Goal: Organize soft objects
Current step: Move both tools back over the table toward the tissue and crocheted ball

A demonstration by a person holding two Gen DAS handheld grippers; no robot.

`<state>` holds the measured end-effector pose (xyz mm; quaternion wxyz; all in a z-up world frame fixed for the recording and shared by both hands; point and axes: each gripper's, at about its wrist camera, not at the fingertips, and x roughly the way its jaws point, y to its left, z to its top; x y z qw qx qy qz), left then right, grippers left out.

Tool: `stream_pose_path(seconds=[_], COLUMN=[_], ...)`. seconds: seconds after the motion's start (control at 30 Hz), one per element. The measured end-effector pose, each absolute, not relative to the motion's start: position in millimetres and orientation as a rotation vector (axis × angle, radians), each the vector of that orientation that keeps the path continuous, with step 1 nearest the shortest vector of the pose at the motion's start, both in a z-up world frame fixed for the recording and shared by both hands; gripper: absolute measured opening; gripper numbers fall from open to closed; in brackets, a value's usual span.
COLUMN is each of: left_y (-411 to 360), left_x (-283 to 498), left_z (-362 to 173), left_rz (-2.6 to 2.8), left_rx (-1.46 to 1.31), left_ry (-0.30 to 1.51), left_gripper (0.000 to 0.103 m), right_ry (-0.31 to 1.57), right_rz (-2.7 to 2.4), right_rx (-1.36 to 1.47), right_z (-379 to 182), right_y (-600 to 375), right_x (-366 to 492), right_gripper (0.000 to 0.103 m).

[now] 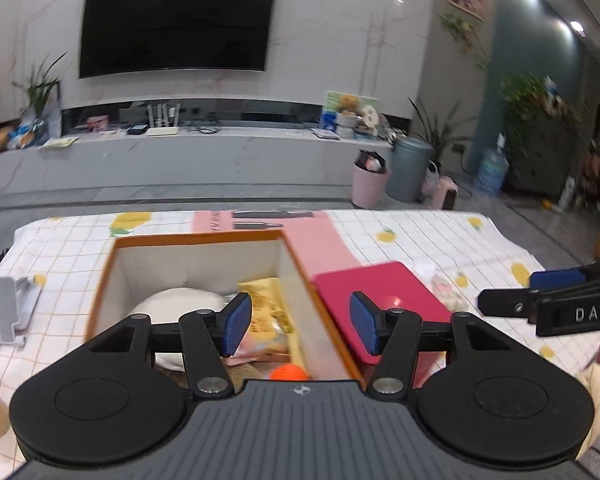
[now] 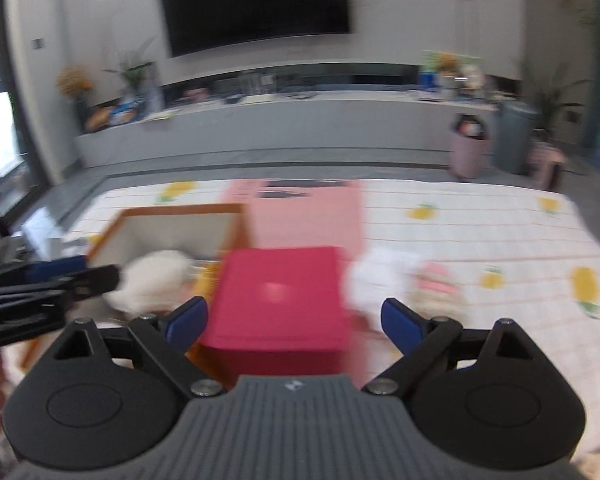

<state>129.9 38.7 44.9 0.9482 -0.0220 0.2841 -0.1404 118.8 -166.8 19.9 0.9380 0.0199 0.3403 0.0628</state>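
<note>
1. Left wrist view: left hand-held gripper (image 1: 300, 323) jaws spread wide, nothing between them; two blue ribbed pads (image 1: 236, 323), black linkages, ribbed grey body.
2. Below it, one open box (image 1: 198, 240), orange rim, plain white inner walls, square shape, on the desk (image 1: 420, 232) covered in white grid cloth with yellow fruit prints.
3. Soft things in the box: one white fluffy plush (image 1: 180, 304) at 9 o'clock inside, one crinkly yellow snack packet (image 1: 266, 312) at centre, one orange textured ball (image 1: 288, 372) at 6 o'clock.
4. One magenta box (image 1: 380, 292), smooth matte lid, touching the open box's right wall. One flat pink board (image 1: 312, 236) behind, at 12 o'clock.
5. One pale soft item (image 1: 446, 292) on the cloth at 3 o'clock of the magenta box, blurred. One grey phone stand (image 1: 8, 308) at 9 o'clock.
6. Right hand-held gripper (image 1: 548, 304) enters at 3 o'clock, side-on.
7. Right wrist view, blurred: right hand-held gripper (image 2: 294, 322) jaws wide, empty, over the magenta box (image 2: 280, 296).
8. One white-pink soft bundle (image 2: 412, 280) at 2 o'clock on the cloth; white plush (image 2: 152, 276) in open box (image 2: 180, 210) at 10 o'clock; left hand-held gripper (image 2: 52, 284) at 9 o'clock.
</note>
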Motion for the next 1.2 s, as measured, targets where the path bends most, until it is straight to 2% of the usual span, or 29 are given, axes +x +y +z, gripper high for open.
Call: stream_pose_path(seconds=[0.37,0.57,0.67,0.73,0.87,1.07,1.1,1.2], left_y=[-39.4,-70.5,-94.6,-112.2,-142.8,-166.8,-170.4,-180.1], left_x=[127.9,137.5,152.2,157.2,162.4,178.7,183.4,195.2], left_z=[27.9,27.0,24.5,19.2,0.8,-15.3,-16.6,-17.4], left_rz=[-0.454,-0.535,-0.608,-0.637,-0.651,-0.651,-0.642,-0.624], left_rx=[0.033,0.085,0.199,0.326,0.564,0.664,0.676,0.705], left_ry=[0.594,0.606,0.648,0.643,0.641,0.72,0.742,0.782], left_gripper=[0.066,0.066,0.069,0.072,0.072,0.072,0.072,0.072], right_ry=[0.764,0.72,0.76,0.818,0.79,0.74,0.749,0.78], right_rz=[-0.013,-0.034,-0.077,-0.054,0.011,0.092,0.086,0.109], right_rx=[0.02,-0.019,0.024,0.087,0.092,0.057,0.062,0.128], right_z=[-27.6,-67.6,-98.2,-114.3,-124.6,-135.2,-138.9,-146.8], right_y=[-236.4,-263.9,-277.3,-284.3,-282.4,-269.1,-268.9,-276.9], right_x=[131.2,170.2,201.8,218.4,235.3,264.1,268.6,277.4], right_gripper=[0.092,0.09,0.089,0.086,0.087,0.091,0.09,0.078])
